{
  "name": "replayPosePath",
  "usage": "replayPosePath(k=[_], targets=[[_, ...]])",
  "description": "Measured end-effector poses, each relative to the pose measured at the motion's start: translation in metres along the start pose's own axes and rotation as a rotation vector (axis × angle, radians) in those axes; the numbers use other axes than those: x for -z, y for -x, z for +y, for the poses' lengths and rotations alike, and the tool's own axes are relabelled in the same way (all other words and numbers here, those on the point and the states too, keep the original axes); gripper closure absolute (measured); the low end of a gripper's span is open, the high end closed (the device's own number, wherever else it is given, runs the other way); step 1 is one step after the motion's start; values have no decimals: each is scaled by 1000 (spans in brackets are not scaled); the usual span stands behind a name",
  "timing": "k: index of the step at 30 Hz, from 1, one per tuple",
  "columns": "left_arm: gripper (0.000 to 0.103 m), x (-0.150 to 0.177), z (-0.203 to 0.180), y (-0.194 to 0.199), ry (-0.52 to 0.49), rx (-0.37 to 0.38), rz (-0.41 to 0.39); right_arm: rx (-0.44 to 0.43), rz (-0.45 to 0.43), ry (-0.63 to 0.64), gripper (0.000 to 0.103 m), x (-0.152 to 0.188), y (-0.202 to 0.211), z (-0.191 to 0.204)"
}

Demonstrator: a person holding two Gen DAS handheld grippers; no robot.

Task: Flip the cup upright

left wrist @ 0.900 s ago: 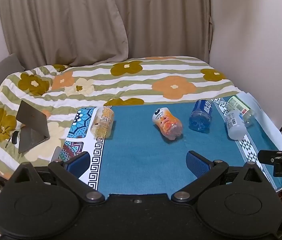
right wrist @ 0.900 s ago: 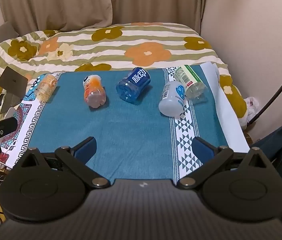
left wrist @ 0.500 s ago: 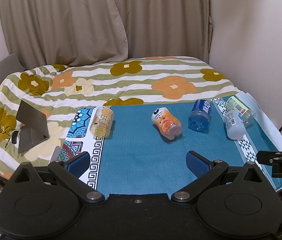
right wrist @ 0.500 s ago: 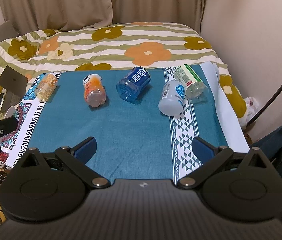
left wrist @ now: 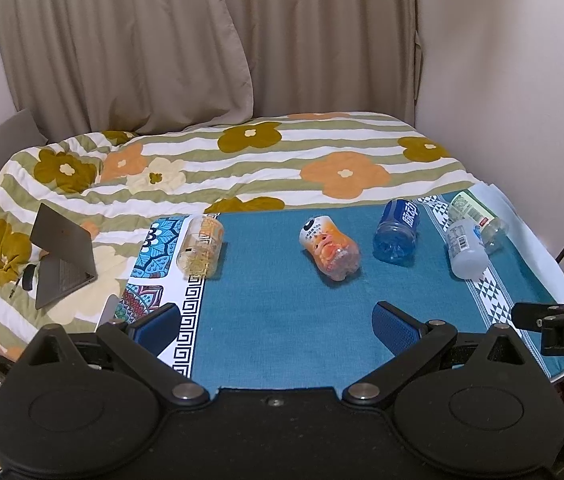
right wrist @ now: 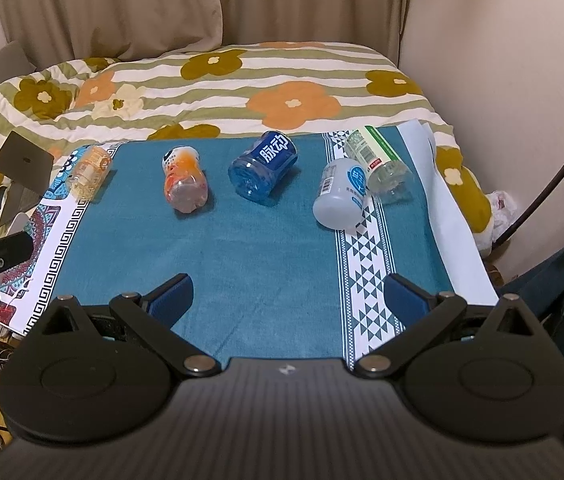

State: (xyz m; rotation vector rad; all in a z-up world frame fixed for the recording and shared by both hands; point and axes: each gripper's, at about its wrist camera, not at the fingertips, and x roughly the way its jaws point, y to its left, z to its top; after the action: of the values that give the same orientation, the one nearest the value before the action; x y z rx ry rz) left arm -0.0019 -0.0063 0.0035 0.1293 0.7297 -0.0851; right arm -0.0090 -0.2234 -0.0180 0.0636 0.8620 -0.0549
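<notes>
Left wrist view, left tool [left wrist: 276,326] spread wide, empty, right tool [right wrist: 287,296] likewise spread, touching nothing.

In front of you a desk covered by a teal cloth with patterned white borders [right wrist: 266,248] carries five plastic cups in a row, all on their sides. From your left: a clear yellowish cup [right wrist: 90,173] on the left border, an orange-printed cup [right wrist: 183,185], a blue cup with white characters [right wrist: 264,168], and a pale white cup [right wrist: 339,194] touching a clear green-labelled cup [right wrist: 377,162] on the right border. Behind it, a bed with a floral striped quilt [left wrist: 282,160] holds a grey half-open laptop [left wrist: 62,254].
</notes>
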Motion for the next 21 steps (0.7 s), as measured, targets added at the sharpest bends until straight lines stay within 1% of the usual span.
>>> replayPosePath(k=[14,21], targets=[[0,-4,-3,-1,-2,4,6,-2,-3,-4,0,-1,-1,-2],[0,-9,-8,-1,-2,9,15,-5,10,-10,0,-2,-1,-3]])
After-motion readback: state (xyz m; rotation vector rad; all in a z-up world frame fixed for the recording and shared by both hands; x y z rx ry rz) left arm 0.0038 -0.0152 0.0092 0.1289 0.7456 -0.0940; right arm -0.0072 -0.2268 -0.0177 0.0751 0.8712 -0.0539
